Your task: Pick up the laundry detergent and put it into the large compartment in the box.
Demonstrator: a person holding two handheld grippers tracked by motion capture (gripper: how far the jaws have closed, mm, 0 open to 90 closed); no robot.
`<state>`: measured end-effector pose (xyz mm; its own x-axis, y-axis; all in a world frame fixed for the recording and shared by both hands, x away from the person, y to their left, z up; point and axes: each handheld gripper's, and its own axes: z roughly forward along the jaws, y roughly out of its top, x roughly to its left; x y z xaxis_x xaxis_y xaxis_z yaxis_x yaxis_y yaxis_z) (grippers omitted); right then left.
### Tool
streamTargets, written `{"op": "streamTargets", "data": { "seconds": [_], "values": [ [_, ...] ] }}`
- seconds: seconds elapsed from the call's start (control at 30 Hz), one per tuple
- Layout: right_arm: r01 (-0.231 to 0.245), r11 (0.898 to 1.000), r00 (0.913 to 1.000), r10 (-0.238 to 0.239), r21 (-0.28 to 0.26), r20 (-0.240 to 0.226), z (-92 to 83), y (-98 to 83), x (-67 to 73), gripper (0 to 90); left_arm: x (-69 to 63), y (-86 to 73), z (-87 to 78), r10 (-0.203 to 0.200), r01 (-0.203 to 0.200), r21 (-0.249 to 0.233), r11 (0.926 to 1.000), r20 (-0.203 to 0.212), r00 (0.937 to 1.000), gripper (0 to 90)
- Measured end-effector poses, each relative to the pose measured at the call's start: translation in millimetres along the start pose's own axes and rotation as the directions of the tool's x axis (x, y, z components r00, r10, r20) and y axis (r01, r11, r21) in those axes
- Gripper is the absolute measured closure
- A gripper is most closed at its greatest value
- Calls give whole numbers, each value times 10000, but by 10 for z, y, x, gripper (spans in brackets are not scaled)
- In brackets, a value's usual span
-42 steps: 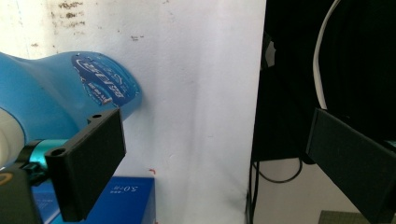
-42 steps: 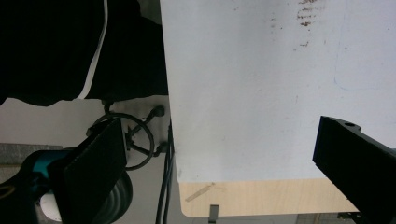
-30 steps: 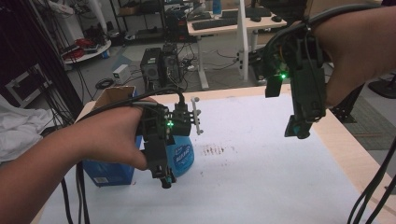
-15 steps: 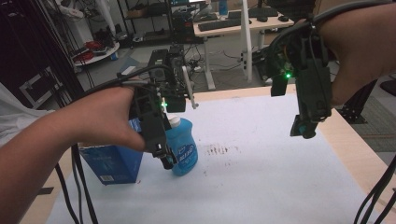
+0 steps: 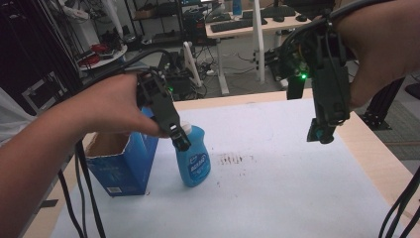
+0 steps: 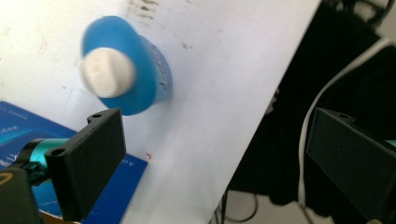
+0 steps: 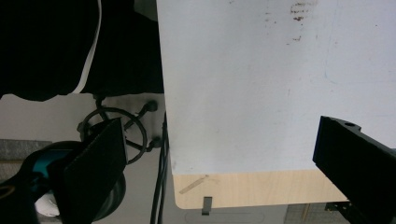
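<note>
White paper covers the table [image 5: 297, 198]. At 9 o'clock, beside a blue box [image 5: 124, 163], stands the soap bottle [image 5: 194, 161]. Left gripper [image 5: 181, 141] hangs over it, jaws apart — go straight down around the white cap [image 6: 107, 72]. Right gripper [image 5: 322, 135] waits, jaws apart.

left gripper [image 5: 179, 141]: black body, black cables [image 5: 81, 198] trailing off it, small white patch near the tip. right gripper [image 5: 321, 135]: black, green light [image 5: 302, 76] lit on its housing, thick black cables [image 5: 402, 203]. jaws are flat black plates with small screw holes; teal part [image 6: 35, 148] at the left jaw's base. forearms bare, no sleeves.
</note>
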<state>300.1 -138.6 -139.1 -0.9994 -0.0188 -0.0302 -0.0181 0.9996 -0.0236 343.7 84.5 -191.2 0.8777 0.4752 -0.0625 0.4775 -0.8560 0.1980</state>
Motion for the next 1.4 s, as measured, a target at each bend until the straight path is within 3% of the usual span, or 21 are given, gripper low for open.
{"op": "streamTargets", "data": {
  "seconds": [0.13,0.37,0.63,0.87,1.03,1.4],
  "values": [
    [67,10000,9999,-67,36,-82,-3,8,-2,21,152,33,32,-832,831,-40,9965,-196,9963,46],
    [58,9999,10000,-57,83,-9,-4,21,-17,21,368,125,225,-1273,1272,287,9915,19,9919,46],
    [-67,9998,10000,67,162,-12,18,26,-49,21,495,199,419,-1434,1423,501,9886,197,9895,46],
    [4,9998,10000,-2,181,-78,55,61,-93,21,586,202,606,-1914,1906,238,9814,377,9808,46],
    [35,9998,9999,-32,197,-133,86,86,-114,21,618,195,729,-2009,2000,237,9795,477,9784,46],
    [56,9998,9998,-52,203,-173,137,111,-120,21,675,238,964,-2314,2300,490,9720,253,9725,46]
  ]
}}
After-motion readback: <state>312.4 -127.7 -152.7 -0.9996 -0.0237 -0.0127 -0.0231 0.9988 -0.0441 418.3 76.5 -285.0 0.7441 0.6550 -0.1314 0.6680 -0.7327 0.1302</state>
